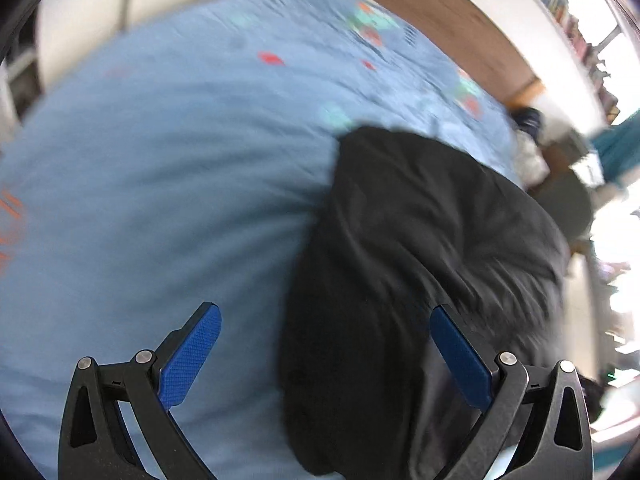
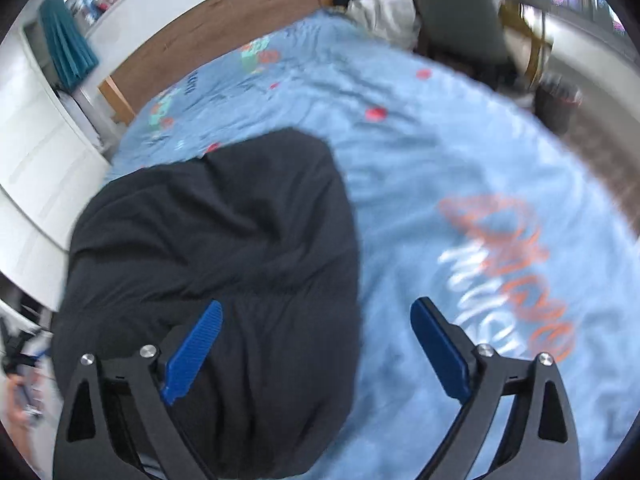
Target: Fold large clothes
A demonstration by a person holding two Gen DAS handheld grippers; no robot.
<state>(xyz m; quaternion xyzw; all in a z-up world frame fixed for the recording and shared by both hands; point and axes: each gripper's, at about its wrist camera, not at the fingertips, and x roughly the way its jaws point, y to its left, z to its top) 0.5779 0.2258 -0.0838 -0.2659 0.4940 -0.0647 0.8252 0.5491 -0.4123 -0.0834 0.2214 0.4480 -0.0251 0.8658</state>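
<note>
Tools (image 1: 326,354) (image 2: 316,350) agape over black garment (image 2: 224,248)

**Black garment down on the blue bed**

A bed with a light-blue printed cover (image 2: 400,168) carries the black garment (image 2: 224,240), bunched and wrinkled on the cover. Pale bedding (image 2: 384,12) sits at the far end by the wooden headboard (image 2: 224,24).

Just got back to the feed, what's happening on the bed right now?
A person with a handheld gripper in each hand is working on a black garment that lies bunched on a light blue bedspread. Both the left gripper and the right gripper are open above the bed and hold nothing. The black garment lies in a rounded heap. The pictures are blurred, so whether it is already folded is hard to tell.
</note>
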